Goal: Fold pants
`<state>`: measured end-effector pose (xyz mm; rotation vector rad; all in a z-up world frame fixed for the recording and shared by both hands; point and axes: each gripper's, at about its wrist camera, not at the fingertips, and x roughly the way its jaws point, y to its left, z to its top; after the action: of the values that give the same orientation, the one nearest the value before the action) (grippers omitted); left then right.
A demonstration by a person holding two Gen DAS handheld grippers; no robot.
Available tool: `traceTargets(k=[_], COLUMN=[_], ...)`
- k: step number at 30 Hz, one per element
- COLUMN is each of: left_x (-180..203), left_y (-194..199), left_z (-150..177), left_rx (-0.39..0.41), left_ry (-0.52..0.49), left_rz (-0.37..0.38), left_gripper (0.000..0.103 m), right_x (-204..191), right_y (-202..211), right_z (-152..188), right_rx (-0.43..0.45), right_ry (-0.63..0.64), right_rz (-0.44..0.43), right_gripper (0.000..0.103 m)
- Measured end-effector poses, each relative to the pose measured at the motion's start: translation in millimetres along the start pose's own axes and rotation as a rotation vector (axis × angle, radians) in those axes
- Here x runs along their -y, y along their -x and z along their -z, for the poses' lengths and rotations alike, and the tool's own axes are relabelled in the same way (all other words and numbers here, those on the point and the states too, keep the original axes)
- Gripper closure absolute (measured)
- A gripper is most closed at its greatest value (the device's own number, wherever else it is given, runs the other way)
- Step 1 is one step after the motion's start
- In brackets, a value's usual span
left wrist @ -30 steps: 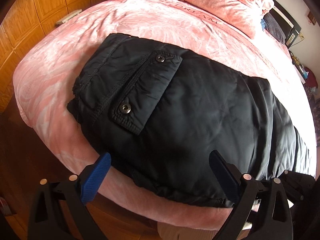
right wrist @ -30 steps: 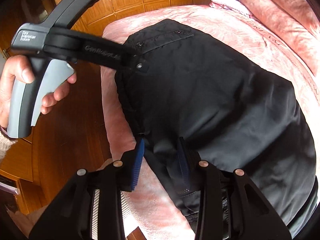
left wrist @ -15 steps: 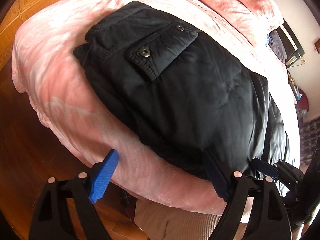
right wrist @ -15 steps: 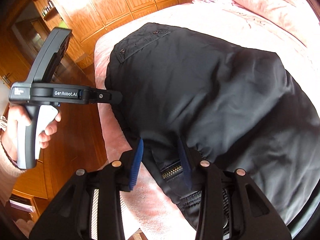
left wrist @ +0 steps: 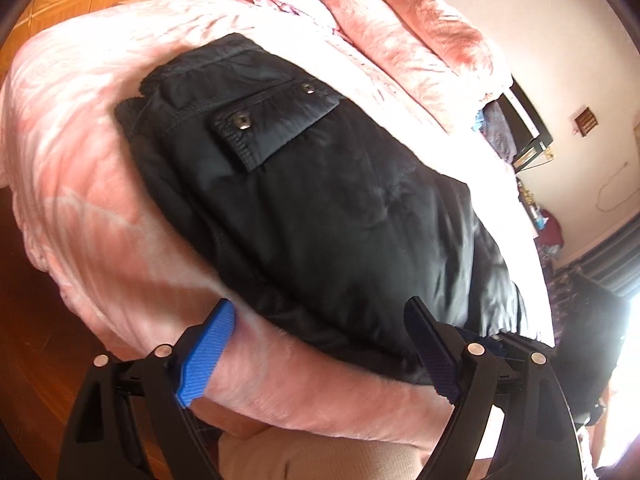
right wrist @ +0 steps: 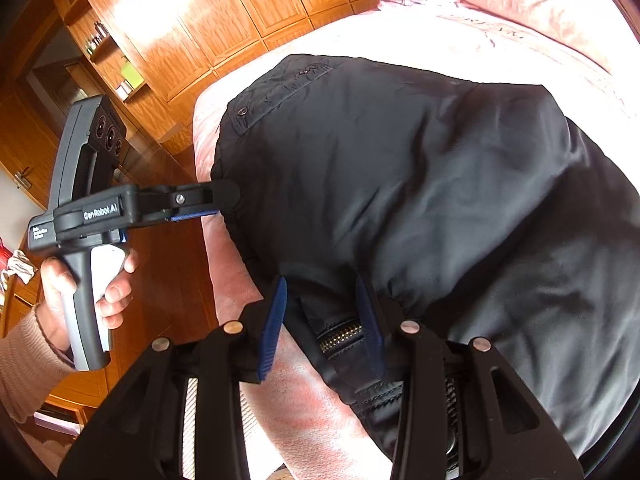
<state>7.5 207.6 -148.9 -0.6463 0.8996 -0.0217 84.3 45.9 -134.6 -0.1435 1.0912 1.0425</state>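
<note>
Black pants (left wrist: 320, 208) lie on the pink bedspread (left wrist: 80, 184) just ahead of both claws. Your right gripper (right wrist: 322, 322) is clamped on the zippered edge; your left gripper (left wrist: 320, 344) gapes wide, one pad below the near edge. Seat fabric fully between the pads before closing. Only the right view shows the zipper (right wrist: 344, 338).

One pair of black pants (left wrist: 320, 208) lies at the bed's (left wrist: 80, 184) near edge, one flap pocket (left wrist: 276, 120) with two snaps. Two grippers: left gripper (left wrist: 320, 344), right gripper (right wrist: 322, 320). Two pink pillows (left wrist: 420, 44) at the far edge.
</note>
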Motion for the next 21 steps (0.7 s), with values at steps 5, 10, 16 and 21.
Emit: traceTargets(k=[5,10,16,21], left_x=[8,18,5,-10], left_y=[6,18,-9,-21], left_z=[-10,-12,-20,-26], left_rx=[0.02,0.049,-0.007,0.003], left_ry=[0.022,0.038,0.113,0.229], left_rz=[0.014,0.052,0.042,0.113], left_gripper=[0.017,0.018,0.034,0.042], right_x=[3,6,4,0], right_y=[0,-2,-2,-4], right_z=[2,2,3,3], right_rx=[0.001,-0.004,-0.001,-0.002], right_ry=[-0.011,-0.009,-0.004,0.015], right_rz=[-0.014,-0.02,-0.015,-0.009], right_gripper=[0.066,0.066,0.062,0.058])
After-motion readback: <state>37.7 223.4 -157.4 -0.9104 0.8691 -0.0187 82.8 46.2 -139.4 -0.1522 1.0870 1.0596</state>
